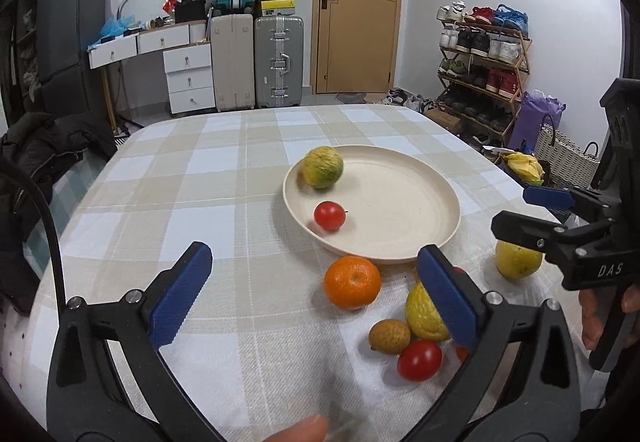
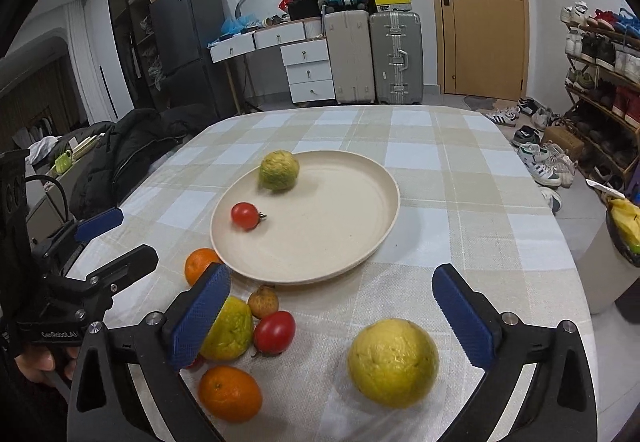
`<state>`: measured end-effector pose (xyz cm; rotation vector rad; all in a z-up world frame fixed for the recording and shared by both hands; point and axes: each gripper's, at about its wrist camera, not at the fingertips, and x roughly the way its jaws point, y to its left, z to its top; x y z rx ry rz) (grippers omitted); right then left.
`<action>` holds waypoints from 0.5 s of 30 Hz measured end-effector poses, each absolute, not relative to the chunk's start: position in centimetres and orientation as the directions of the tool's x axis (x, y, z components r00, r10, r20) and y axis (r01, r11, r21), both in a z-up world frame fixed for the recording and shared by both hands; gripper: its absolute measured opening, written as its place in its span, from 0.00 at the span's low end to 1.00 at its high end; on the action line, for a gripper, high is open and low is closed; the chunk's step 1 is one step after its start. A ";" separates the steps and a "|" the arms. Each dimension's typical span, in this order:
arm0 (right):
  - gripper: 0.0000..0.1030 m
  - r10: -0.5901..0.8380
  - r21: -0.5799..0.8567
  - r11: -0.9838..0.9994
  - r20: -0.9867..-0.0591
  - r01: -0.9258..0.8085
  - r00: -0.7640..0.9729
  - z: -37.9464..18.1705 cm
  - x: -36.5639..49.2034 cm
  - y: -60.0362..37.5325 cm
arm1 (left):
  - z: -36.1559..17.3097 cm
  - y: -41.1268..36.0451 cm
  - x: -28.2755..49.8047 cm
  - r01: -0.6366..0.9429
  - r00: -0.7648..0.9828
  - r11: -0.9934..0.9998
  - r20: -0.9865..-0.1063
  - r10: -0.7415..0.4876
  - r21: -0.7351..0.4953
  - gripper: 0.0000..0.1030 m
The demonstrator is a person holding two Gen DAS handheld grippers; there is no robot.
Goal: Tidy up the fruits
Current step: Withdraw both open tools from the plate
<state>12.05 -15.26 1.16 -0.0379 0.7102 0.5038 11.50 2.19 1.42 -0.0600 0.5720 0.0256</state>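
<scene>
Left gripper (image 1: 316, 298) and right gripper (image 2: 332, 316) both spread wide, empty. "DAS" readable on right gripper. Plate (image 2: 360, 242) holds green-yellow citrus (image 2: 279, 170) and tomato (image 2: 245, 216); the other fruits lie on the tablecloth.

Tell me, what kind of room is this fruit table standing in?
Most likely a room in someone's home, used for eating and storage alike: a table with a checked cloth, stacked suitcases by the wall, and a shoe rack beside the wooden door.

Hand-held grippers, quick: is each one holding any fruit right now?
Left hand-held gripper: open, holding nothing.
Right hand-held gripper: open, holding nothing.
</scene>
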 end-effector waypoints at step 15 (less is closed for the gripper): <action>1.00 0.403 0.123 0.888 -0.671 -0.442 0.622 1.4 10.2 -17.2 | 2.2 1.3 9.0 -0.016 0.825 0.999 -0.565 -0.010 -0.041 0.99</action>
